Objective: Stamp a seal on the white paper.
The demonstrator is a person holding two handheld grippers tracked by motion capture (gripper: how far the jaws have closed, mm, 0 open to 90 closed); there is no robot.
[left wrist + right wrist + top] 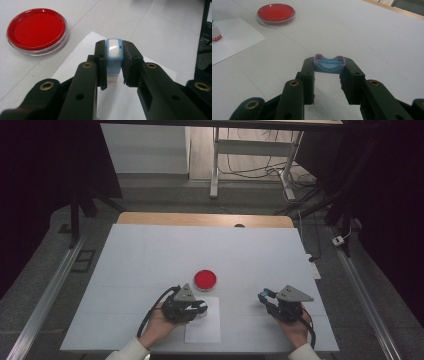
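Left gripper view: left gripper [113, 62] pinches a small blue stamp [114, 57] by its two flat sides, white top panel facing the camera, pale base pointing down at the white paper sheet [155, 75] — whether the base touches the sheet I cannot tell. Stamp looks like hard plastic, light and stiff, with smooth sides, so probably a bit slippery; the side grip near mid-body seems the right hold, since it keeps the printing face free and the body upright.

Right gripper view: right gripper [329, 65] clamps a shallow blue cap [329, 64] across its short ends, open side up, reddish tint along the rim. Thin plastic, very light, likely to flex or pop out if squeezed hard — a gentle hold at the end walls suits it. It hangs above bare table, well apart from the sheet.

High view: left gripper [192, 309] sits over the top of the paper sheet [202, 332], right gripper [272, 301] off to the right. Red ink pad [205, 279] — a round clear-walled dish — lies just beyond the sheet, near the left gripper. Ink would be wet and smear easily.

Table [150, 255] is covered in flat white, matte, lots of free room. Wooden edge at the far side. Beyond it grey floor, a white desk frame, loose cables, dark stands at both sides.
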